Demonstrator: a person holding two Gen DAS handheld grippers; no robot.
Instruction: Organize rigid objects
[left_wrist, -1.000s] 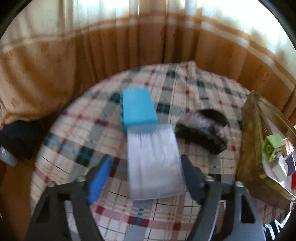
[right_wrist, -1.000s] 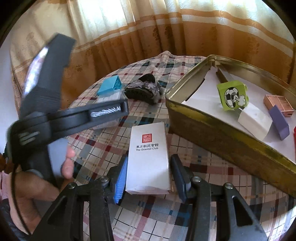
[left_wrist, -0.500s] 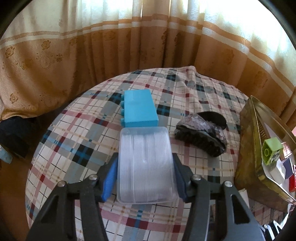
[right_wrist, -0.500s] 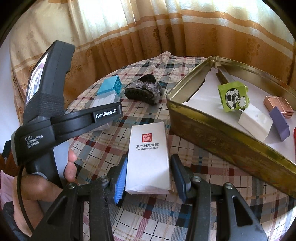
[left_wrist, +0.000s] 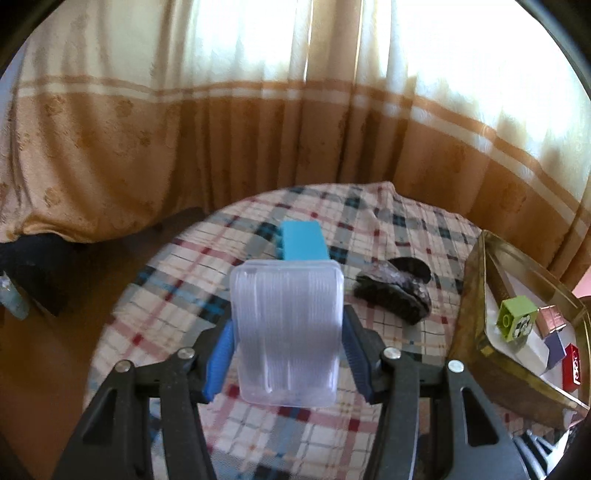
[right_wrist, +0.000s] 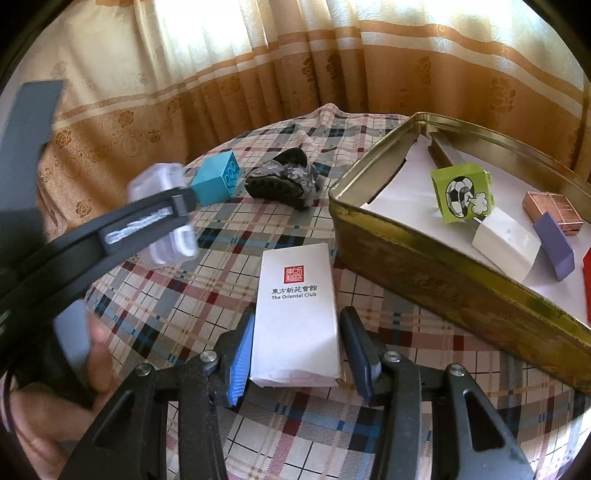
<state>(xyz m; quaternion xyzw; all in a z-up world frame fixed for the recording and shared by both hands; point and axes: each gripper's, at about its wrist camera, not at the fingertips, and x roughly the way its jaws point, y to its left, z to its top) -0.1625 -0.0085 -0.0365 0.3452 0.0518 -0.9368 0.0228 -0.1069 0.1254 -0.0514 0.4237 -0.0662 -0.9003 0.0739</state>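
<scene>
My left gripper (left_wrist: 286, 354) has its jaws clamped on a clear ribbed plastic case (left_wrist: 286, 332), both blue pads pressed to its long sides, and the case is lifted off the plaid tabletop (left_wrist: 177, 295); from my right wrist the same case (right_wrist: 162, 214) shows blurred at about 9 o'clock, raised above the cloth. Just past the case at 12 o'clock lies a blue toy brick (left_wrist: 303, 242), and at 2 o'clock from it a dark hair claw clip (left_wrist: 393, 290) rests on the cloth. My right gripper (right_wrist: 297, 350) has its jaws set around a white box printed "The Oriental Club" (right_wrist: 295, 314), which lies flat on the tabletop; the left blue pad looks to touch the box, the right jaw sits just beside it, and I cannot tell whether the grip is tight. At 2 o'clock from that box stands an open gold tin (right_wrist: 424, 258), near it but apart. Inside the tin are a green brick with a football picture (right_wrist: 461, 197), a white block (right_wrist: 506, 247) touching it, a purple block (right_wrist: 554, 245), a copper-coloured box (right_wrist: 554, 210) and a red piece at the edge (right_wrist: 587, 284).
</scene>
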